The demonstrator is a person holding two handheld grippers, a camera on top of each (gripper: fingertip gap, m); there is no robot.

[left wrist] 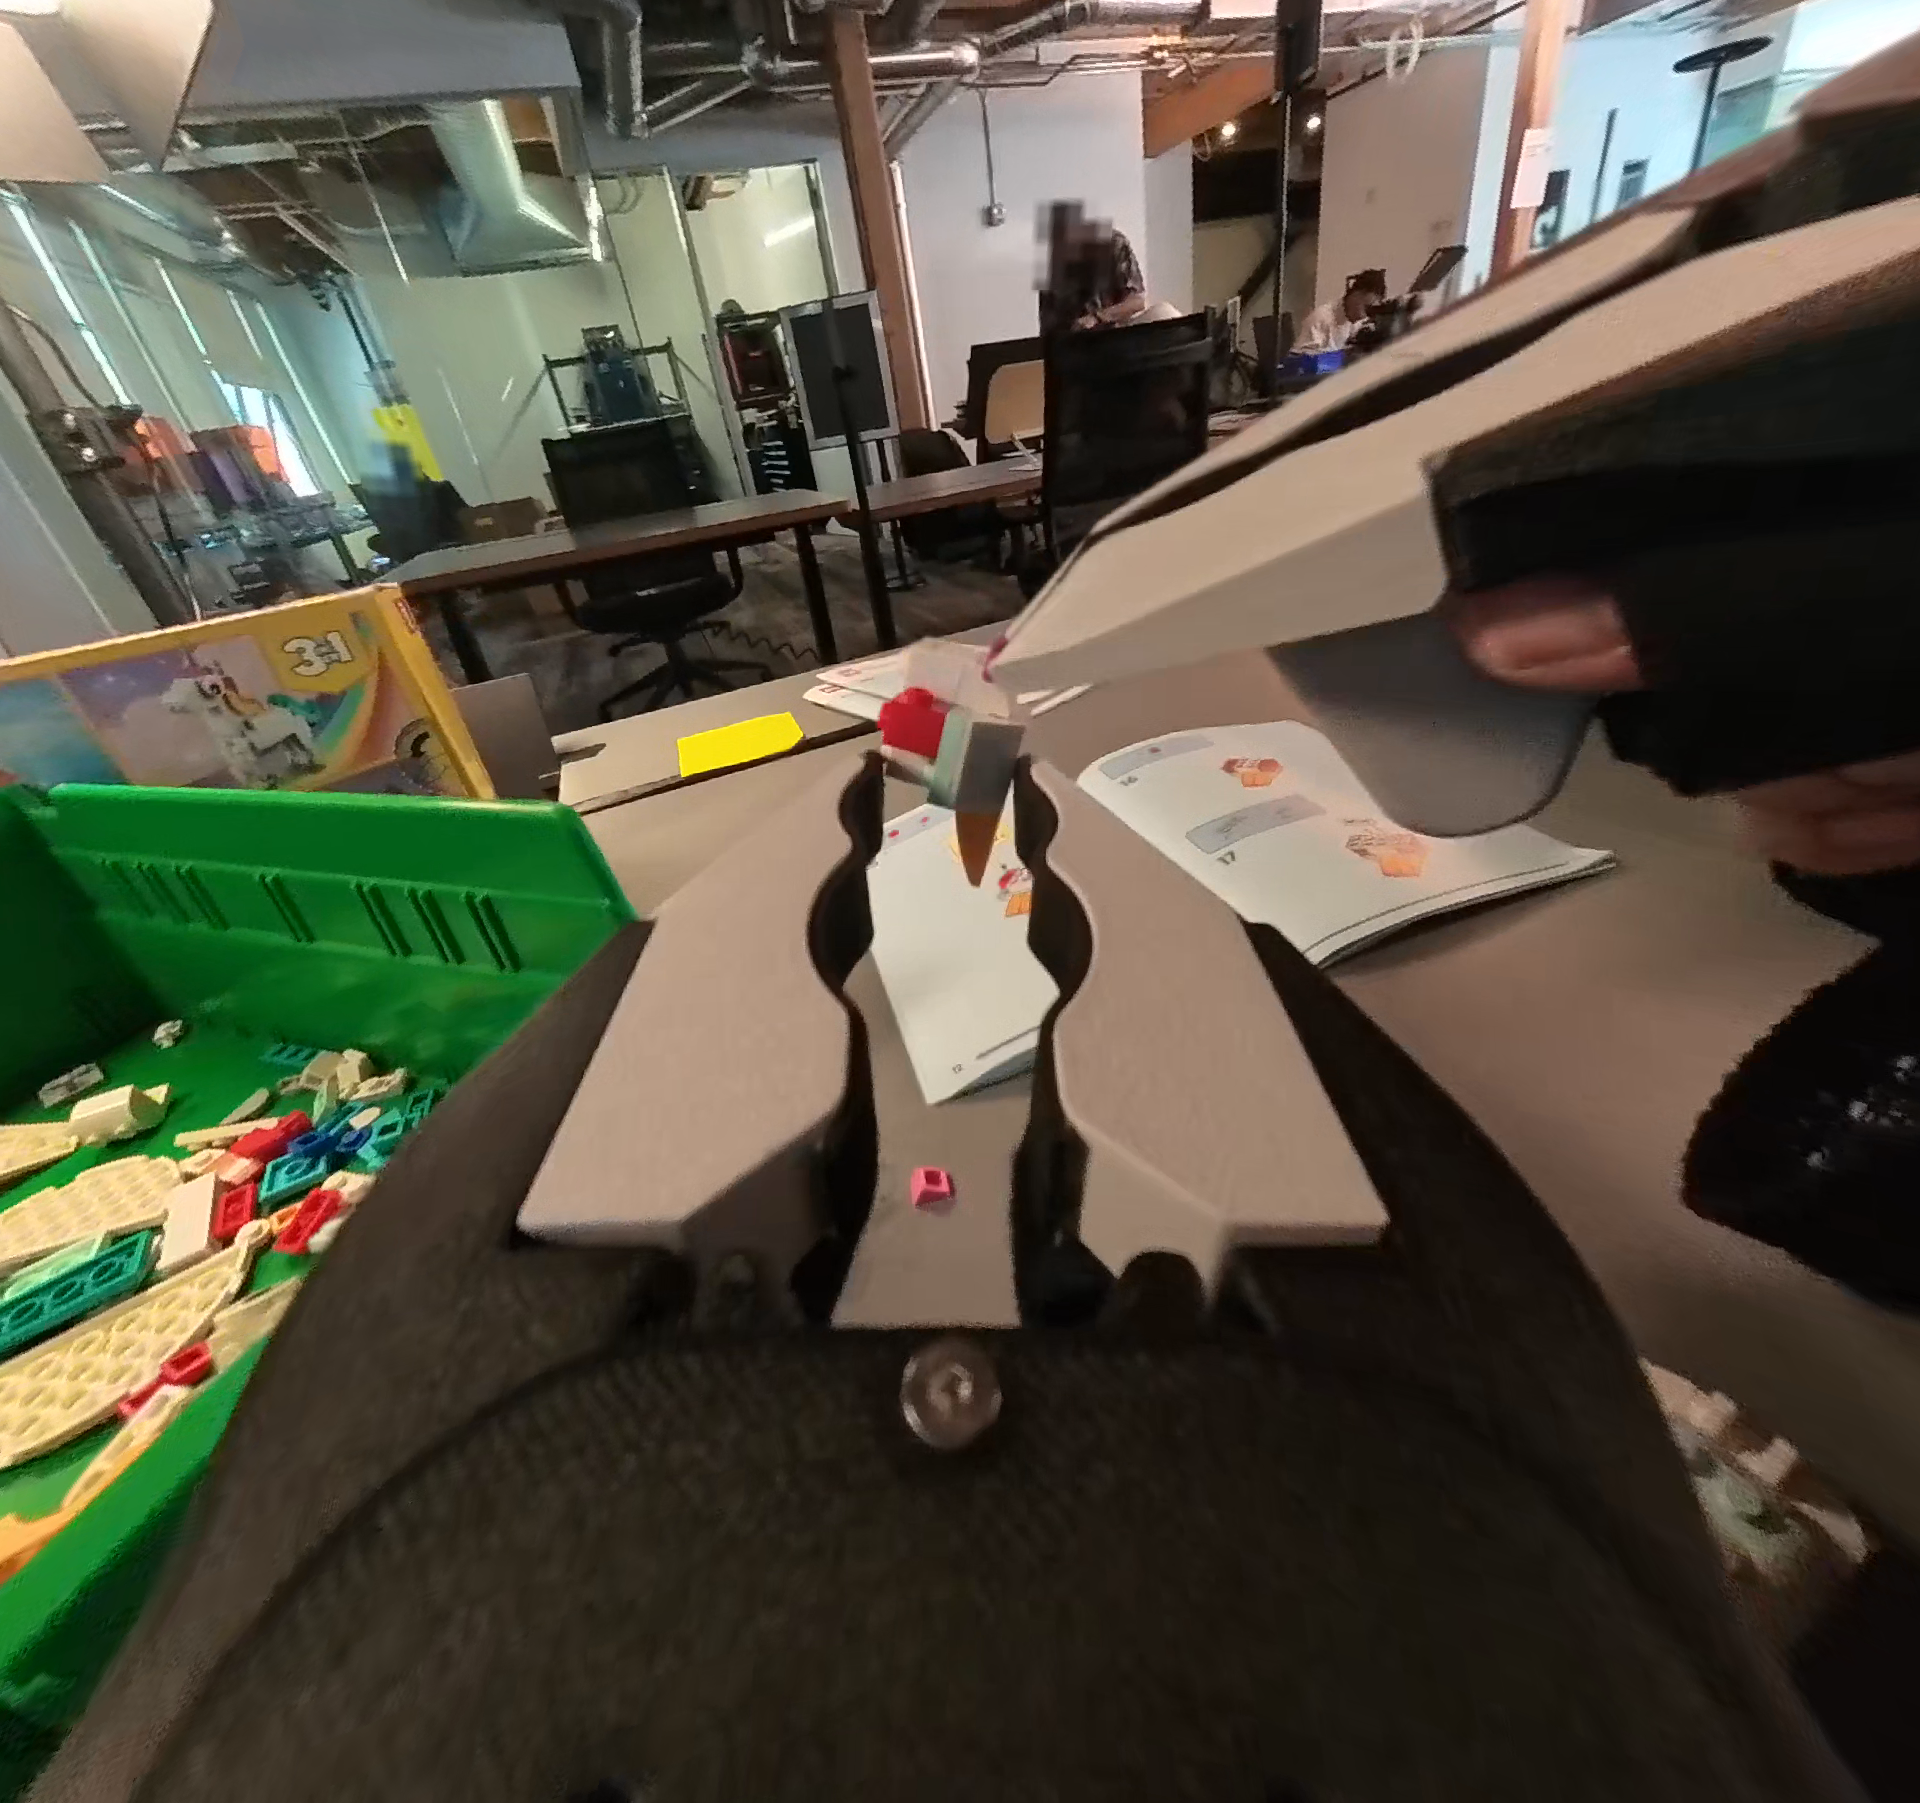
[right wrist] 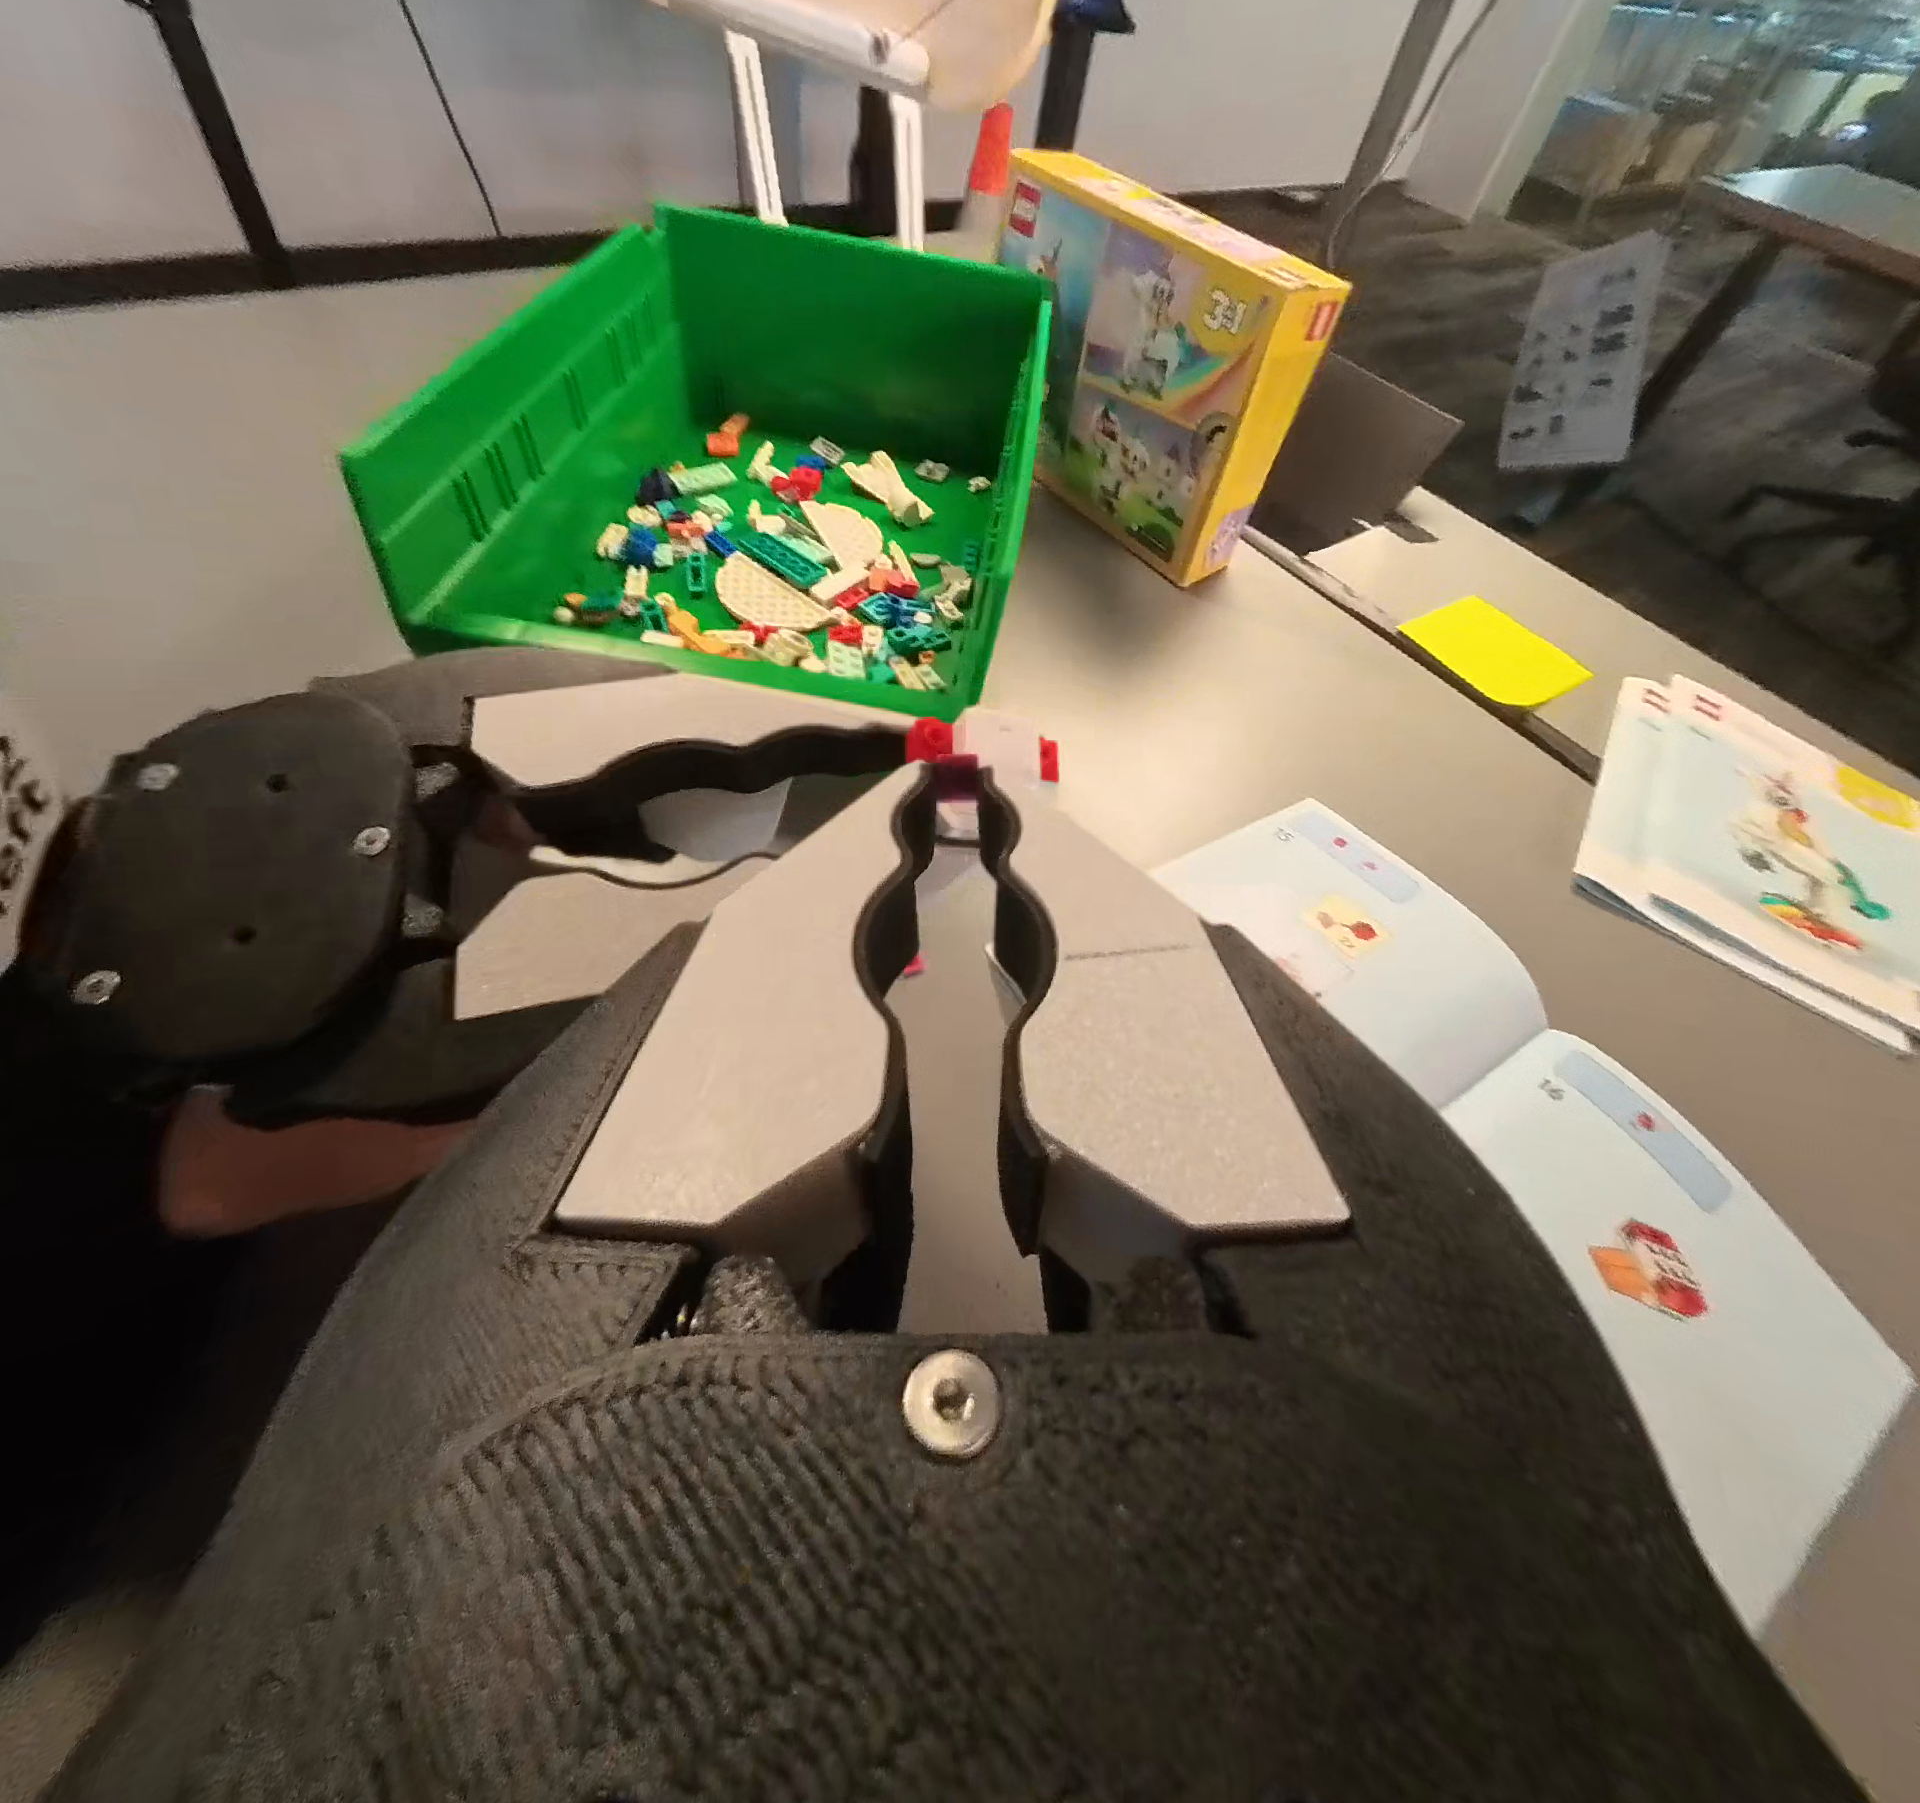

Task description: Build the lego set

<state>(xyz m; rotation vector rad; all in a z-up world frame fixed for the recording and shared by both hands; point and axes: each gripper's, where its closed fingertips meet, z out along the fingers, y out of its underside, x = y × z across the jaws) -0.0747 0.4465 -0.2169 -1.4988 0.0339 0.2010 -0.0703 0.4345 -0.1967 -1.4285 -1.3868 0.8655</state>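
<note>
Left wrist view: your left gripper (left wrist: 948,797) has its jaws clamped on a small partial assembly (left wrist: 951,751) above the counter (left wrist: 1455,1078); most bricks remain in the green bin (left wrist: 312,880).

Right wrist view: your right gripper (right wrist: 958,797) pinches a magenta brick (right wrist: 958,779) against that assembly; the open instruction booklet (right wrist: 1455,1026) suggests early steps.

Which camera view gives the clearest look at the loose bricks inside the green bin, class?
The right wrist view: it looks down into the whole green bin, so the pile of loose bricks shows complete on its floor. The left wrist view catches only a near corner of the bin, with part of the pile cut off by the frame edge and the gripper body.
</note>
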